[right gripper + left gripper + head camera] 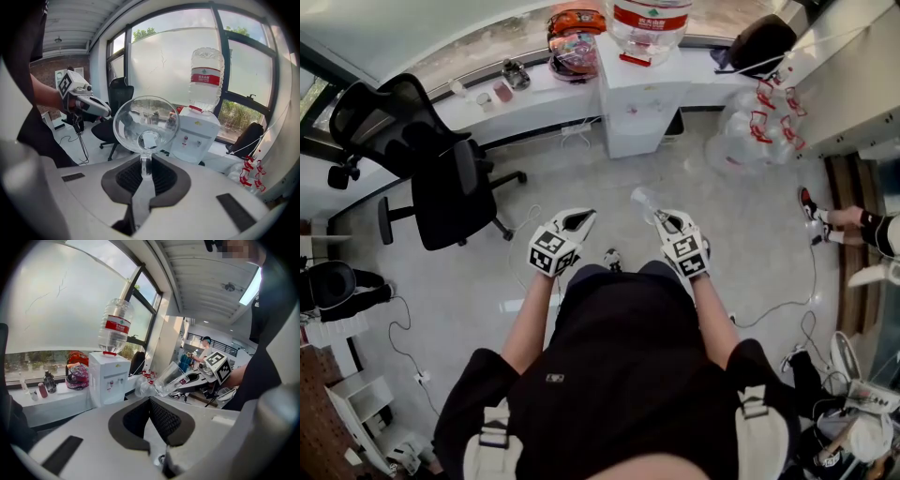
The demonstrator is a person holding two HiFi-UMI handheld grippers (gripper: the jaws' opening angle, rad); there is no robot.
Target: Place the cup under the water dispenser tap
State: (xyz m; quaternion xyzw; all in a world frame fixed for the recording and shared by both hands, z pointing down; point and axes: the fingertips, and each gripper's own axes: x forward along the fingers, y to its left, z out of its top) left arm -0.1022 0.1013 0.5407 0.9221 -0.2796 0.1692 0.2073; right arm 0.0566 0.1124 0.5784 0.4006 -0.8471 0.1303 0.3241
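A clear plastic cup [645,201] is pinched by its rim in my right gripper [662,218], which is shut on it and held at waist height. In the right gripper view the cup [146,123] tilts mouth-on toward the camera above the gripper [146,165]. The white water dispenser [641,92] stands against the window counter, well ahead of both grippers, with a large bottle [649,22] on top. Its taps [190,139] show on the front panel. My left gripper [580,223] hangs beside the right one, shut and empty, and in its own view [151,403] the jaws meet.
A black office chair [433,171] stands on the floor to the left. A white counter [525,96] runs under the window with small bottles and a red helmet [577,41]. Clear plastic bags [752,131] lie right of the dispenser. Cables trail on the floor, and a person's foot [809,204] is at right.
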